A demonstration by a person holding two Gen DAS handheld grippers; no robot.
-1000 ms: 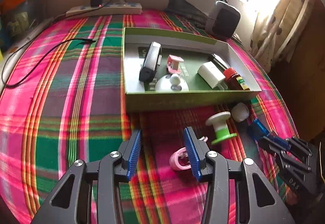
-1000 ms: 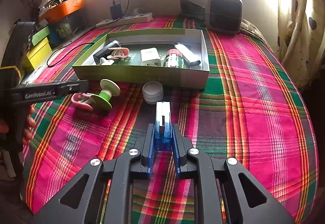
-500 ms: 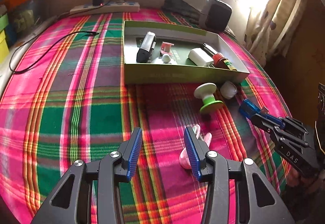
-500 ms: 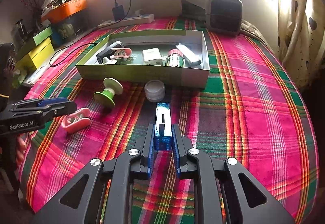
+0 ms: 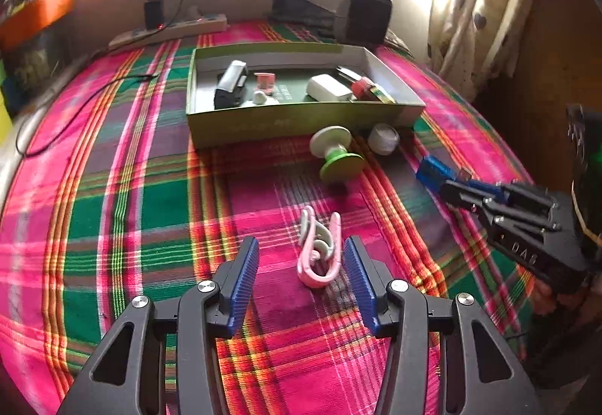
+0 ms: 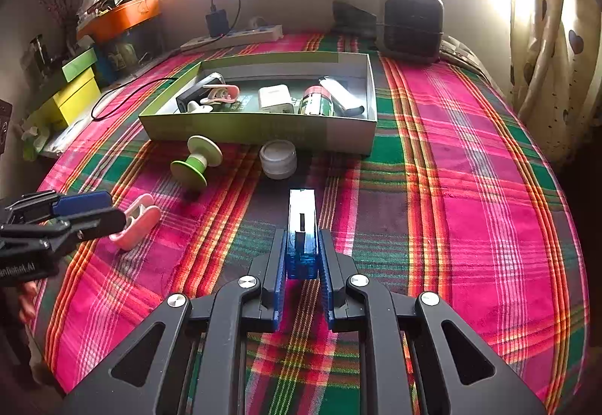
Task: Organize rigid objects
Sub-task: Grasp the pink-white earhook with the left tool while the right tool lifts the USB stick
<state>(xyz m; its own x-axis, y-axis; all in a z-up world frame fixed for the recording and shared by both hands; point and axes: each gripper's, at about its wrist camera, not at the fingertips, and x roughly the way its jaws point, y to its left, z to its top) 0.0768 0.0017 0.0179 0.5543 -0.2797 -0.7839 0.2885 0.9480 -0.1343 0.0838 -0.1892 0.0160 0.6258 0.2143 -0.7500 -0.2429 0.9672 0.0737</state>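
Lying on the plaid bed straight ahead between the wide-open fingers of the left hand-held gripper (image 5: 301,277), nearer the right finger, long axis running forward: pink clip (image 5: 319,252); right hand-held gripper (image 6: 302,285) clamped on blue block (image 6: 301,227).

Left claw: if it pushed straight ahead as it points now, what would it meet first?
Probably the pink clip, lying on the cloth just ahead between the open left claw fingers, nearer the right one. Height above the cloth is unclear.

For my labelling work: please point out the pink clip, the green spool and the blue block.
pink clip (image 5: 318,253), left wrist view, curved body.
green spool (image 6: 195,162), right wrist view, stem.
blue block (image 6: 301,227), right wrist view, top face.
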